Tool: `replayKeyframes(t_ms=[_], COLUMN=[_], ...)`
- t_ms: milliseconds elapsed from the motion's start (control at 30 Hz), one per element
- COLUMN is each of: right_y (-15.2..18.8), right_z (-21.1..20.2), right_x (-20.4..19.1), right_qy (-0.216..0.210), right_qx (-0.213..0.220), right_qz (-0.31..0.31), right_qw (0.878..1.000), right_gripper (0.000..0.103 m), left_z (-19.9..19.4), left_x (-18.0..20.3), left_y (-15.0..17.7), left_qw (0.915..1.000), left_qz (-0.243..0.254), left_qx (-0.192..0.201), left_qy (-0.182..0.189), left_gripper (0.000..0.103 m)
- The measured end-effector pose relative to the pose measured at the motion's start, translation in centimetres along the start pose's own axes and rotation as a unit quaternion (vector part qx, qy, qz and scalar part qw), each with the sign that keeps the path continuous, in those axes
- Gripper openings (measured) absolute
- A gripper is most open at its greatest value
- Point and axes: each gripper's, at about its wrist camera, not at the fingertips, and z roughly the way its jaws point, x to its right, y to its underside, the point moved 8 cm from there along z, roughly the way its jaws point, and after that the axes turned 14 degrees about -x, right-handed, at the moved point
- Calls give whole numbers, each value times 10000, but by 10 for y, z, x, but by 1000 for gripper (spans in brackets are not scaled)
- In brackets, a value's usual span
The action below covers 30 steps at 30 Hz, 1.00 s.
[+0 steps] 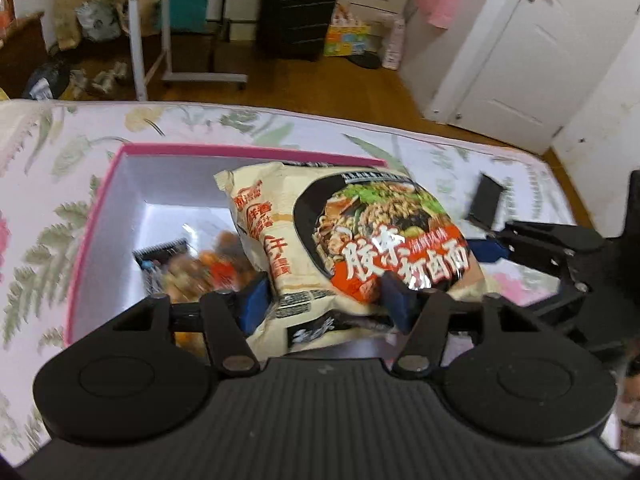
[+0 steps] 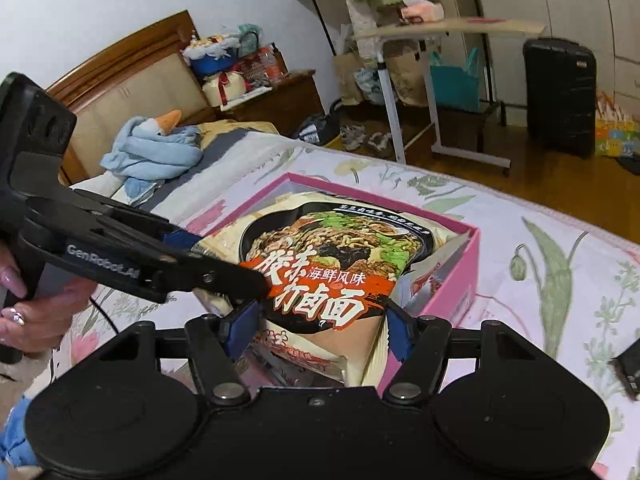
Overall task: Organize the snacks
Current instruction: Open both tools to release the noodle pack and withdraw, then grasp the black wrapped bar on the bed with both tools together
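A large cream noodle packet [image 1: 344, 240] with a black bowl picture and red lettering lies tilted over a pink-rimmed box [image 1: 120, 160] on the bed. My left gripper [image 1: 328, 300] is shut on the packet's near edge. My right gripper [image 2: 316, 328] is shut on the same packet [image 2: 320, 264] at its near end; it also shows at the right in the left wrist view [image 1: 492, 240]. Smaller snack packets [image 1: 188, 268] lie inside the box under the noodle packet. In the right wrist view the left gripper [image 2: 224, 272] reaches in from the left over the box [image 2: 460, 280].
The box sits on a floral bedsheet [image 2: 540, 264]. A small dark object [image 2: 628, 364] lies on the sheet at the right. Beyond the bed stand a white rolling table [image 2: 440, 32], a black suitcase [image 1: 300, 8] and a white door [image 1: 532, 52]. A blue plush goose [image 2: 156, 144] lies by the headboard.
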Motion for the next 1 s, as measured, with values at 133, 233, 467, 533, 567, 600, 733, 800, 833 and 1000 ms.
replayKeyframes(t_ms=[133,233,467,533,567,600,733,800,833,1000], right_y=[8,22,64,77,84,88,109,115,118,127], right_z=[5,-12,-86,-101,-108,-113,-131,-136,-137,-136], right_x=[1,7,41,55,61,66,89,101,107,133], right_qy=[-39,2,332,586,713,806,1077,1186,1222,1430], right_qx=[-144,-46,336,359,369,370,384,393,387,395], right_qz=[148,219,716,818,873,932,1219,1345,1396,1580], right_qw=[9998,9997,9963,9943,9929,9917,9859,9830,9819,9762], right_gripper=[71,71,71,71,71,71,71,71,71,71], left_z=[16,10,-26,-32,-33,-32,-23,-15,-11,24], left_x=[0,3,22,33,41,47,83,103,113,164], left_y=[1,9,13,12,12,11,5,2,0,-18], left_qw=[9949,9955,9957,9962,9966,9969,9971,9961,9955,9922], left_qz=[390,420,441,491,521,540,679,819,889,1178], left_qx=[-135,-115,344,380,391,394,349,321,313,302], left_qy=[-921,-837,-735,-605,-508,-421,-47,51,94,289], left_gripper=[67,67,67,67,67,67,66,66,66,65])
